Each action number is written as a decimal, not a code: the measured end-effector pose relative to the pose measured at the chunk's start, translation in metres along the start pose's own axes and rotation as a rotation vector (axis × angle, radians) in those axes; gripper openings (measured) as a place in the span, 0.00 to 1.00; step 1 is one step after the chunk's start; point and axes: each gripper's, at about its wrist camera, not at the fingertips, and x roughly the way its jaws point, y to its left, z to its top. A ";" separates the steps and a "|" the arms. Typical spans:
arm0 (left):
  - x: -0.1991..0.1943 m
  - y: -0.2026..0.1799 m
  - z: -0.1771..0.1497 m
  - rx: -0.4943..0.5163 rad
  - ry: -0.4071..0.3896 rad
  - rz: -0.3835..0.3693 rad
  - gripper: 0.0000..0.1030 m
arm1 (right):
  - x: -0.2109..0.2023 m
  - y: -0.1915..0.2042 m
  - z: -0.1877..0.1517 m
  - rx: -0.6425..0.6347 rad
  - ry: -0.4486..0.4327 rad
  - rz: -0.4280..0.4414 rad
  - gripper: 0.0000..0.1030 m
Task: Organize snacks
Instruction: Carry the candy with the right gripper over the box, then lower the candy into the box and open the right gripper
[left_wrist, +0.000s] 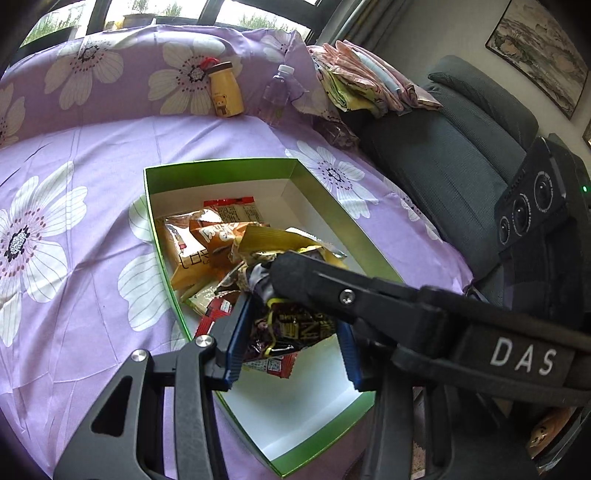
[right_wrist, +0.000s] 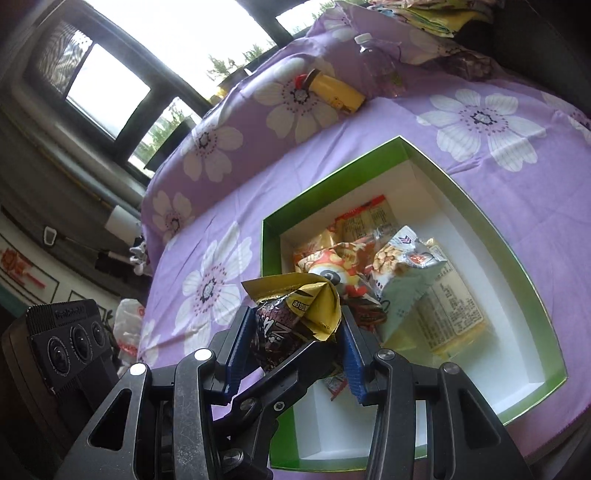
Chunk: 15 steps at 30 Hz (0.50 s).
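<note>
Purple flowered bedding (left_wrist: 92, 155) carries a green box (left_wrist: 221, 164) already part-filled with snack packets (right_wrist: 406, 273) along its far side, its near floor bare. Both the left gripper (left_wrist: 291, 341) and right gripper (right_wrist: 295, 339) are clamped on one dark, gold-topped snack bag (right_wrist: 288, 317) held over the box's near end; it appears about to join the rest, and no loose snacks show on the bedding

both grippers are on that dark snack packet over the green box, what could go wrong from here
1. The left gripper and right gripper both pinch one dark snack packet; pulling apart could tear it.
2. If one lets go first, the packet may swing and land on the purple floral sheet, not in the green box.
3. Dropped on the heaped packets, it could slide off or crush them.
</note>
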 end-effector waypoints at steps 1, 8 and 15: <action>0.003 0.000 0.000 -0.002 0.008 -0.001 0.42 | 0.001 -0.003 0.000 0.011 0.005 -0.001 0.46; 0.023 -0.001 -0.001 -0.021 0.058 0.006 0.43 | 0.010 -0.019 0.002 0.060 0.032 -0.023 0.46; 0.031 0.003 -0.003 -0.044 0.084 0.015 0.44 | 0.019 -0.025 0.003 0.084 0.059 -0.044 0.46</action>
